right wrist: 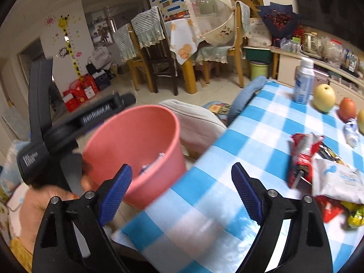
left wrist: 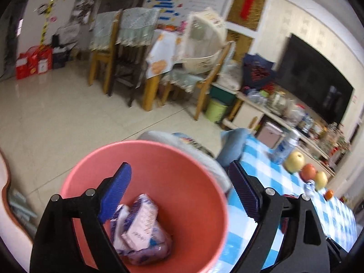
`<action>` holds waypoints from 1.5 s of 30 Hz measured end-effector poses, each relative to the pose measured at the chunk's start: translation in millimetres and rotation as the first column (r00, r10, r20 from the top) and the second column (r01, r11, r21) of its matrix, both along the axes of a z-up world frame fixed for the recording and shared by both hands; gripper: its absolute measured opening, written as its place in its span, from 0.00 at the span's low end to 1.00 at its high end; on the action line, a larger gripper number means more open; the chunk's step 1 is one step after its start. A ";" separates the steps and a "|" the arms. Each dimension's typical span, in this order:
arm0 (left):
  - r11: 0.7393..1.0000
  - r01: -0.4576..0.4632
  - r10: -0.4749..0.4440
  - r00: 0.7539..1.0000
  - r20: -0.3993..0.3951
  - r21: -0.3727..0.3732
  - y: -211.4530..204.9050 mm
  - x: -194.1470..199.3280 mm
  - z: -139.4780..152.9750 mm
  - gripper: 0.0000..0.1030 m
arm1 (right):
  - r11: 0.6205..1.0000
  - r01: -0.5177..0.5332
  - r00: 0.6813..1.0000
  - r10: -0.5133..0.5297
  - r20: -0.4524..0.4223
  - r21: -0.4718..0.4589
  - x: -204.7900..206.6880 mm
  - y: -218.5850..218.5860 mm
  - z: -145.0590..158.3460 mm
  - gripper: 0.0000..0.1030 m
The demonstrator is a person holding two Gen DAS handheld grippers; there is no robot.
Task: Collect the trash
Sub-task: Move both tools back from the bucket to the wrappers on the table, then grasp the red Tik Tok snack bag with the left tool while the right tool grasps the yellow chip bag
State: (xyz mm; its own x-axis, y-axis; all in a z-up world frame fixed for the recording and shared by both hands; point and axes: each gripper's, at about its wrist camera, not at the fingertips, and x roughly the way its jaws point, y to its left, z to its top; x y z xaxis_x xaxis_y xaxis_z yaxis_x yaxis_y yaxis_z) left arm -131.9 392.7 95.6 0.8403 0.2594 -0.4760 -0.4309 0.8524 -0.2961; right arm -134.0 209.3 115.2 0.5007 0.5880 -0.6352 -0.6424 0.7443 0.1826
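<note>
Both grippers' fingers (left wrist: 179, 195) (right wrist: 182, 195) stand wide, empty. Wrappers (left wrist: 141, 229) lie in bin (left wrist: 193, 159); more wrappers (right wrist: 318, 166) at 3 o'clock on surface (right wrist: 227, 159).

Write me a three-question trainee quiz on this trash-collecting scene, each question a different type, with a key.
1. True or false: the pink bin already has crumpled wrappers inside it.
2. Multiple choice: where do the red snack bag and the white packet lie? A) in the bin B) on the blue checked tablecloth C) on the floor
3. Fill in: the right hand-held gripper is ____, with nothing between its fingers.

Key: 1 true; 2 B; 3 open
</note>
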 end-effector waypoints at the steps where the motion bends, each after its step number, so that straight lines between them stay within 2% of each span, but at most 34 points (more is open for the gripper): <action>1: 1.000 0.021 -0.021 1.000 0.014 0.021 -6.2 1.2 1.4 0.86 | 1.000 0.007 1.000 -0.007 0.003 -0.006 -1.7 -5.1 -1.4 0.86; 4: 0.993 0.081 -0.084 0.996 0.022 0.088 -28.5 8.9 2.8 0.89 | 0.999 0.026 0.999 -0.026 0.020 -0.022 -5.9 -17.9 -4.3 0.86; 7: 0.984 0.141 -0.141 0.990 -0.008 0.113 -45.8 17.7 0.4 0.89 | 0.998 0.053 0.998 -0.051 0.040 -0.042 -9.4 -35.3 -5.0 0.87; 13: 0.974 0.157 -0.148 0.987 -0.066 0.162 -73.0 29.4 2.1 0.89 | 0.991 0.127 0.991 -0.125 0.041 -0.031 -10.1 -76.0 -2.7 0.89; 19: 0.945 0.222 -0.204 0.974 -0.098 0.241 -106.3 35.3 3.8 0.89 | 0.984 0.180 0.983 -0.180 0.046 -0.008 -11.1 -105.8 1.9 0.92; 37: 0.903 0.328 -0.295 0.943 -0.154 0.277 -155.8 45.2 0.6 0.89 | 0.973 0.227 0.970 -0.230 0.085 0.038 -19.5 -151.1 15.7 0.92; 45: 0.891 0.378 -0.343 0.923 -0.172 0.252 -177.6 51.4 -2.3 0.89 | 0.967 0.248 0.961 -0.253 0.109 0.052 -20.4 -172.5 20.8 0.92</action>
